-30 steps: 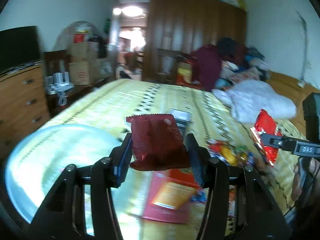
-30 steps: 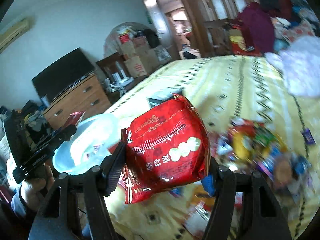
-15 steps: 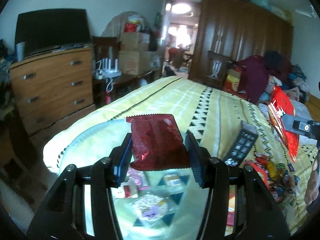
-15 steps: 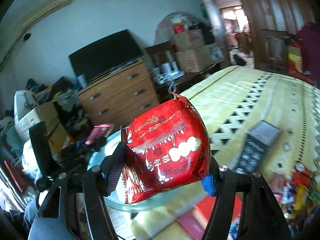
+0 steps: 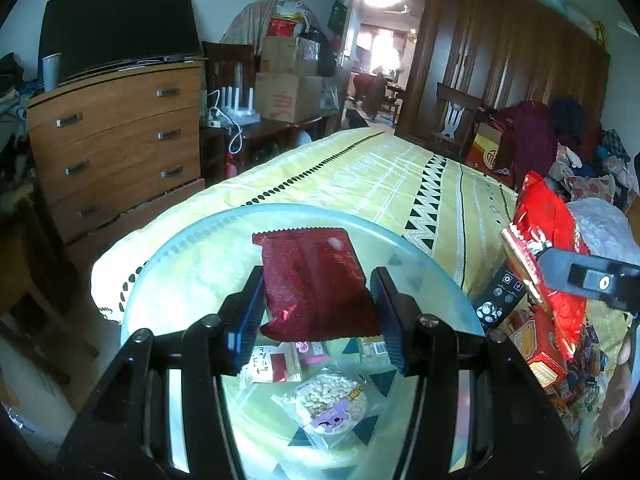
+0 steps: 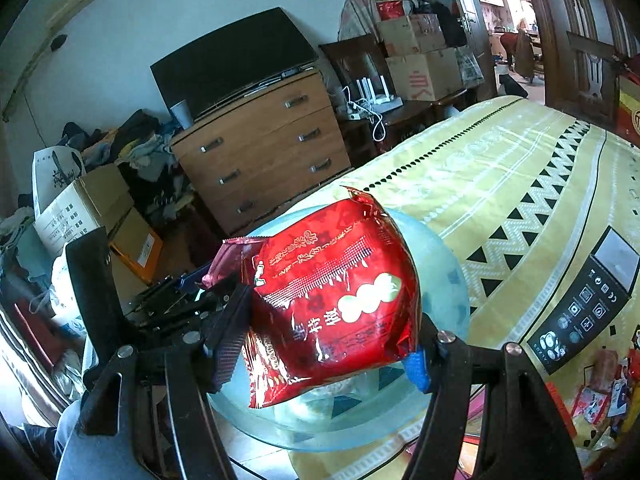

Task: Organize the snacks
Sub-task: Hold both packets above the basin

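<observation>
My left gripper is shut on a dark red snack packet and holds it over a large clear plastic bowl on the bed corner. Several small snack packs, one with pale puffs, lie in the bowl. My right gripper is shut on a bright red foil snack bag, above the same bowl. In the left wrist view that red bag hangs at the right. In the right wrist view the left gripper with its dark packet shows behind the bag.
A yellow patterned bedspread covers the bed. A black remote lies right of the bowl, by an orange box and a heap of loose snacks. A wooden dresser with a television stands left, past the bed edge.
Both grippers swung left from the snack heap to the bed corner, each keeping its packet. The bowl and its contents now lie under them; the dresser has come into view.
</observation>
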Motion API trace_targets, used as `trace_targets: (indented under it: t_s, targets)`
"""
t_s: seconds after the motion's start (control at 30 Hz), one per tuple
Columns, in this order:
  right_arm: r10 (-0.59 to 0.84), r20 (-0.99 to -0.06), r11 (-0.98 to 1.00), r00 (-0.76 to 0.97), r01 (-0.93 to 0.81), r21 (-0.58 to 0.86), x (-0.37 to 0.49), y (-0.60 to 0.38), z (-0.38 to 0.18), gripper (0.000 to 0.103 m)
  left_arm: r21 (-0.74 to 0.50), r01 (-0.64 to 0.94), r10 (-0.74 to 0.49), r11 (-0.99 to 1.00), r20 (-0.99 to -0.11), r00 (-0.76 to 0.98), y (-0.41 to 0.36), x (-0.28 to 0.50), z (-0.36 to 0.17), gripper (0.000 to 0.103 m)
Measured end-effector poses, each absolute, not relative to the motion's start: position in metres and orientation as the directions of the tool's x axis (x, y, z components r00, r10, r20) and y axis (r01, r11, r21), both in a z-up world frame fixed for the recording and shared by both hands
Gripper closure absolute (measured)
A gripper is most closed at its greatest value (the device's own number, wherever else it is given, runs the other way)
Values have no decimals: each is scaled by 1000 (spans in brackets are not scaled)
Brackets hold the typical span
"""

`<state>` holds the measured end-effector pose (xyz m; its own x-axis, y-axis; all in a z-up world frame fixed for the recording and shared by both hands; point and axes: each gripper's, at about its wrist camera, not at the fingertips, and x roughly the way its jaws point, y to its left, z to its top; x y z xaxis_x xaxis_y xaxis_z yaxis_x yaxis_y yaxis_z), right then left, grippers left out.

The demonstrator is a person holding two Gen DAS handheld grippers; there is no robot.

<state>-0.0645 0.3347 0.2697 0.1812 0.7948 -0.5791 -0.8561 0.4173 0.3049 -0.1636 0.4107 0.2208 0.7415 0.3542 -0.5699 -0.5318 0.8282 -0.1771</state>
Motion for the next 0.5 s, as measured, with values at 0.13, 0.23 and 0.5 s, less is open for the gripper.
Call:
trace_targets:
  t_s: [0.13,0.23,0.5]
  targets:
    - [791,-583,426,184,-850,310,-62,334,267,34,-175,-528,351,831,-571,742,411,-162,221,50]
    - [790,-585,429,184,-847,313,-63,333,266,34,-175,-525,348,833,-573,742,413,-161,220,50]
    - [786,-589,430,188,-850,304,-64,335,265,34,-176,-521,344,835,-572,744,412,-159,221,50]
